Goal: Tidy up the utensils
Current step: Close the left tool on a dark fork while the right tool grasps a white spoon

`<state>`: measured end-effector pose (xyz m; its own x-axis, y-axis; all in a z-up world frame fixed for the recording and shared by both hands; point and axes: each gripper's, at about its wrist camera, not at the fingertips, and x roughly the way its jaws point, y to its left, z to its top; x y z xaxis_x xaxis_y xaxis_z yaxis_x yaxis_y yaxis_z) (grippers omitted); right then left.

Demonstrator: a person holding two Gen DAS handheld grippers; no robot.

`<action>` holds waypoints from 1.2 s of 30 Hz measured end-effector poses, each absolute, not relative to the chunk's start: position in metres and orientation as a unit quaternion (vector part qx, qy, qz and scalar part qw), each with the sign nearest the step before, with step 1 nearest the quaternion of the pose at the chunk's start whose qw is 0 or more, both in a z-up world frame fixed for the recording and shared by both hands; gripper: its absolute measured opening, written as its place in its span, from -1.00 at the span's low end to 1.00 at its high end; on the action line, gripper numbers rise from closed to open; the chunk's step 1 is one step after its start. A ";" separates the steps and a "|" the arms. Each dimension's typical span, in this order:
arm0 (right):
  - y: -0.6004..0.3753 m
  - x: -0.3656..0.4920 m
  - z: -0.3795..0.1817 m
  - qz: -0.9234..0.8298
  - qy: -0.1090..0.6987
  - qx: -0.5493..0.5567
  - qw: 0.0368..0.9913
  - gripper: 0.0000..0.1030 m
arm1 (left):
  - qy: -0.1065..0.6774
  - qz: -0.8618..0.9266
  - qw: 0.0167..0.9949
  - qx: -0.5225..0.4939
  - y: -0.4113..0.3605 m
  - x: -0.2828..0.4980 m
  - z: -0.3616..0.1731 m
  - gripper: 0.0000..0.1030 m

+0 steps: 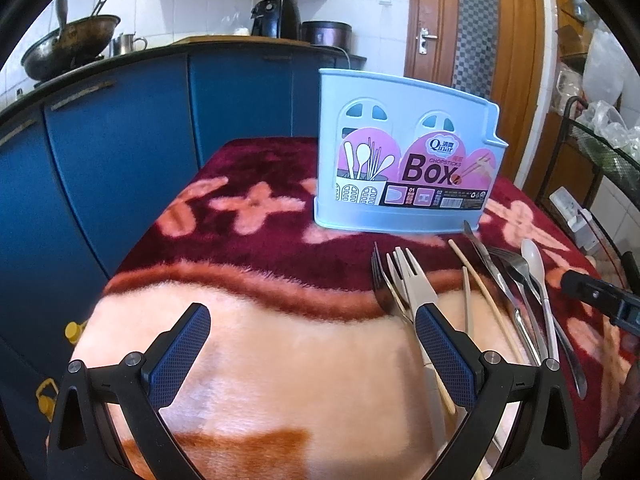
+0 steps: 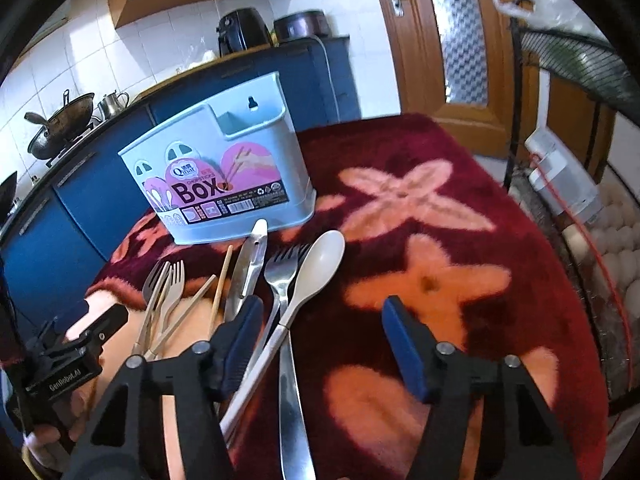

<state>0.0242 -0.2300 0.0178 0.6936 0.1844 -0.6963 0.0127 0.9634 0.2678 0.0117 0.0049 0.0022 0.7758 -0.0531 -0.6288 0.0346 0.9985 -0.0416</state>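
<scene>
A light blue utensil box (image 1: 404,152) with a pink "Box" label stands upright on the blanket-covered table; it also shows in the right wrist view (image 2: 224,176). In front of it lie forks (image 1: 404,280), chopsticks (image 1: 480,284), a steel knife (image 1: 496,276) and a white spoon (image 1: 536,268). In the right wrist view I see the white spoon (image 2: 320,260), a steel fork (image 2: 284,276), the knife (image 2: 250,264) and the pale forks (image 2: 168,288). My left gripper (image 1: 312,344) is open and empty, left of the utensils. My right gripper (image 2: 320,332) is open over the spoon handle.
The table has a red and pink floral blanket (image 1: 256,208). Blue cabinets (image 1: 120,140) with a wok (image 1: 68,48) stand behind. A wooden door (image 1: 472,40) is at the back right. A black wire rack (image 2: 568,64) stands right of the table.
</scene>
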 end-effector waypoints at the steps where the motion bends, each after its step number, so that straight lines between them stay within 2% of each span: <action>1: -0.230 0.028 0.017 0.048 0.395 0.129 0.908 0.23 | 0.336 -0.024 0.942 -0.013 0.005 0.012 0.002 0.98; 7: -0.232 0.049 0.008 0.059 0.429 0.147 0.890 0.10 | 0.346 -0.031 0.938 0.002 0.001 0.019 0.005 0.98; 12: -0.230 0.060 0.005 0.066 0.445 0.143 0.882 -0.10 | 0.353 -0.041 0.935 0.007 -0.003 0.027 0.008 0.81; 14: -0.231 0.063 0.005 0.068 0.448 0.142 0.880 -0.26 | 0.359 -0.046 0.932 0.004 -0.002 0.032 0.009 0.69; 18: -0.237 0.070 0.003 0.077 0.454 0.158 0.873 -0.43 | 0.382 -0.062 0.922 -0.013 -0.001 0.046 0.007 0.49; 21: -0.239 0.074 0.003 0.084 0.455 0.161 0.872 -0.47 | 0.402 -0.074 0.912 -0.028 0.000 0.057 0.004 0.25; 23: -0.239 0.075 0.004 0.089 0.454 0.158 0.873 -0.61 | 0.418 -0.084 0.903 -0.041 0.001 0.064 0.001 0.05; 24: -0.239 0.077 0.003 0.089 0.456 0.155 0.872 -0.63 | 0.426 -0.089 0.899 -0.047 0.002 0.067 -0.001 0.01; 25: -0.239 0.078 0.002 0.091 0.457 0.155 0.871 -0.67 | 0.435 -0.094 0.894 -0.054 0.002 0.070 -0.003 -0.13; 29: -0.241 0.084 0.001 0.100 0.457 0.155 0.870 -0.71 | 0.448 -0.095 0.887 -0.053 0.002 0.079 -0.006 -0.40; 36: -0.247 0.102 -0.002 0.119 0.472 0.163 0.858 -0.69 | 0.475 -0.117 0.871 -0.038 -0.004 0.095 -0.008 -0.52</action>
